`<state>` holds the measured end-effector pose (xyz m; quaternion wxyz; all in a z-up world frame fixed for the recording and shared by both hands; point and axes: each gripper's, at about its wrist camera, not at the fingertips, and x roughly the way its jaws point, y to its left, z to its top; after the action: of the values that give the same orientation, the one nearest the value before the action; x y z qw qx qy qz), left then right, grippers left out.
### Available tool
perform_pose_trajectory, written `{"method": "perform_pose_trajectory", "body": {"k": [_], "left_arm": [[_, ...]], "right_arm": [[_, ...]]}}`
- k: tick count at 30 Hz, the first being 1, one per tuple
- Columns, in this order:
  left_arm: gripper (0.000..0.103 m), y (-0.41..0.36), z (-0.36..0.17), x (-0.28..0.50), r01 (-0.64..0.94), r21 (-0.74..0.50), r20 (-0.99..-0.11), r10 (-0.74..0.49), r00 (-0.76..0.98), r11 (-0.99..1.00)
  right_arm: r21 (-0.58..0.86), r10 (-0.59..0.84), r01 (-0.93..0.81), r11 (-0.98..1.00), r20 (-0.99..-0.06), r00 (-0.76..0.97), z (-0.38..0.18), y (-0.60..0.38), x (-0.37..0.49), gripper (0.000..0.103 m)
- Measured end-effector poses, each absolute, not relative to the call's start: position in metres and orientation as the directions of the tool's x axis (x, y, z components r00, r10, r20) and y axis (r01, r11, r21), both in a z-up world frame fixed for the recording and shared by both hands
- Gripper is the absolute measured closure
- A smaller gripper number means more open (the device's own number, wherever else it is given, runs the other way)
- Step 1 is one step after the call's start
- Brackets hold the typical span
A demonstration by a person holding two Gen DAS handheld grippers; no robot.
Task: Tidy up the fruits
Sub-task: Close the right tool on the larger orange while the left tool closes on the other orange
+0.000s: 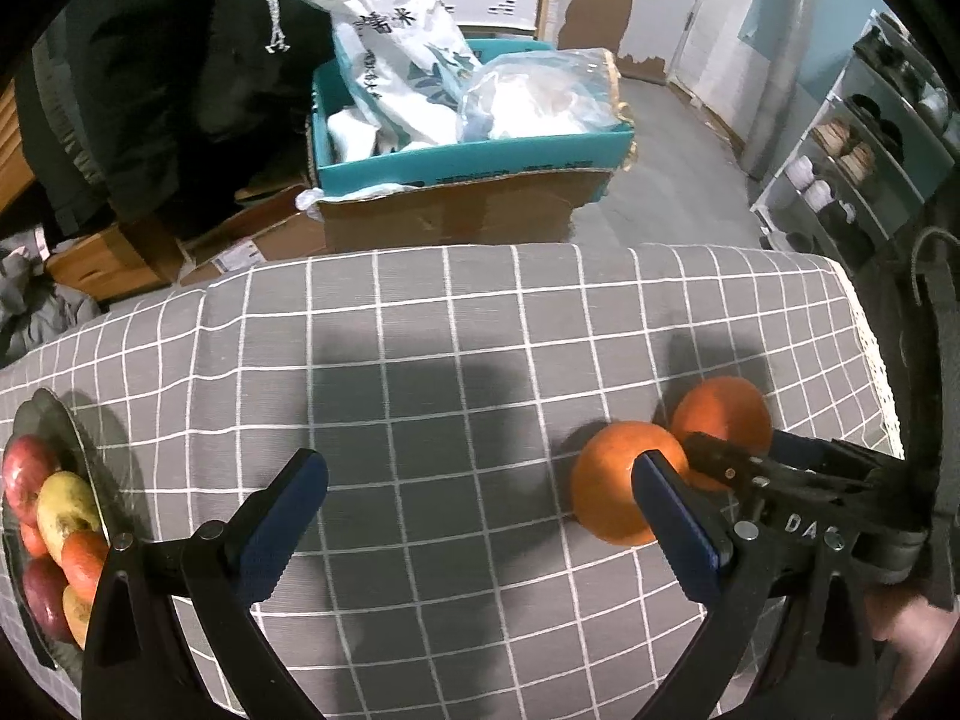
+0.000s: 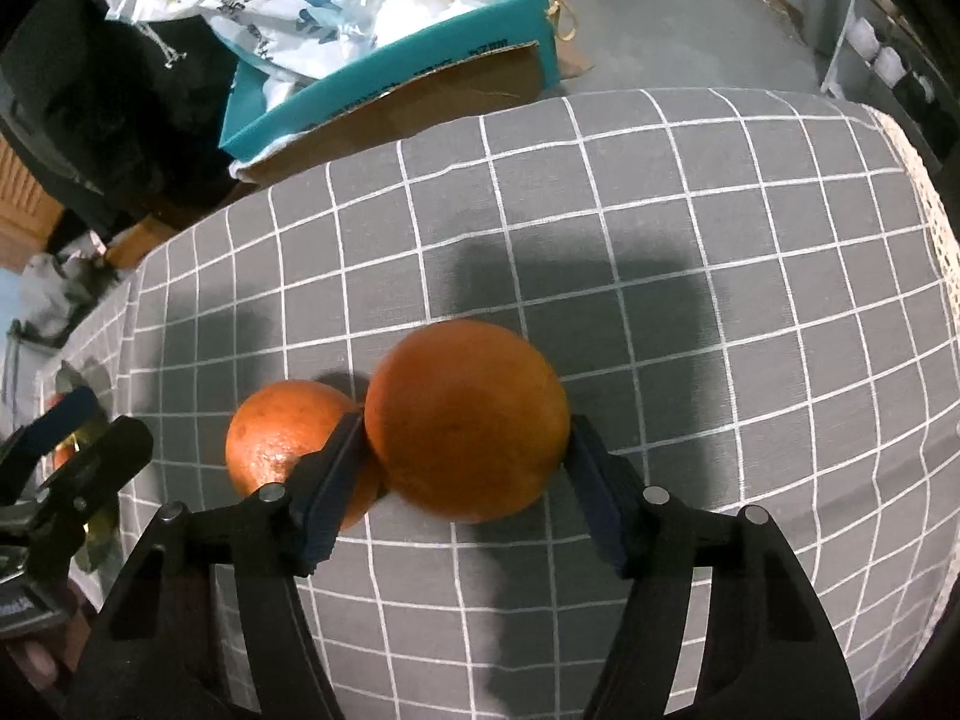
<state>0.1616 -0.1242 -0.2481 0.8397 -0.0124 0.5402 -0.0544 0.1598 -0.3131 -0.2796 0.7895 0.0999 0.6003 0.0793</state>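
Through the left wrist view we see our left tongs spread wide over bare checked cloth on the counter, pinching nothing. At the far left edge sits the glass plate, already carrying red, yellow and orange fruit. To the right lie two oranges, touching each other, and our right tongs reach in around the farther one.

Through the right wrist view the larger orange fills the gap of the right tongs, both blue pads pressing on its sides, so we judge it pinched. It appears to rest on the cloth. The smaller orange lies just beside it on the left, touching it, with the left pad wedged between the two.

We judge the step in hand to be the grasp of this orange. The next move calls for a straight lift so the neighbour is not rolled away, then a carry across to the plate.
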Motion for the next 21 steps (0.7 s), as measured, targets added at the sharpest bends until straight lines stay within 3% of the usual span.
{"method": "perform_pose_trajectory", "body": {"k": [14,21], "left_arm": [[0.001,-0.157,-0.266,0.168,0.118,-0.128,-0.920,-0.162,0.357,0.985],[0.001,-0.176,-0.285,0.167,0.149,-0.116,-0.936,-0.158,0.316,0.982]], "right_arm": [[-0.005,-0.008,0.010,1.000,-0.938,0.346,-0.265,-0.352,0.133,0.038],[-0.062,-0.058,-0.001,0.998,-0.936,0.347,-0.266,-0.357,0.127,0.038]]}}
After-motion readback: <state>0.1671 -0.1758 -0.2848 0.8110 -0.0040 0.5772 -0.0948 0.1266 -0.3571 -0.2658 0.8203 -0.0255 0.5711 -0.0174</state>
